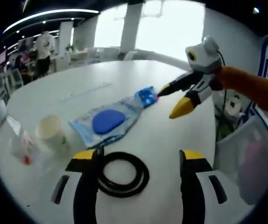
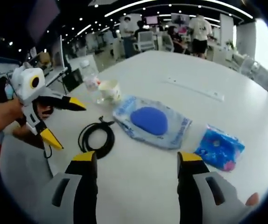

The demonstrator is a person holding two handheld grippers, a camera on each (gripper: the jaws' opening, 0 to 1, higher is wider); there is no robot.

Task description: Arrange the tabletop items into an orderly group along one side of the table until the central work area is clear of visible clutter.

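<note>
A black coiled cable (image 1: 122, 175) (image 2: 96, 137) lies on the white table, just ahead of my open left gripper (image 1: 138, 156) (image 2: 67, 123), which holds nothing. Beyond it rests a clear bag with a blue round pad (image 1: 108, 121) (image 2: 152, 121). A small blue packet (image 1: 147, 96) (image 2: 220, 149) lies at the bag's far end. My right gripper (image 2: 137, 158) (image 1: 172, 100) is open, its tips beside that packet and nothing between them. A paper cup (image 1: 52, 133) (image 2: 109, 90) and a clear plastic bottle (image 1: 22, 144) (image 2: 89, 81) stand together near the table edge.
A thin pale strip (image 1: 85, 91) (image 2: 194, 88) lies flat farther across the round white table (image 1: 162, 140). A translucent chair (image 1: 250, 154) stands by the table's edge. Desks, chairs and people are in the background.
</note>
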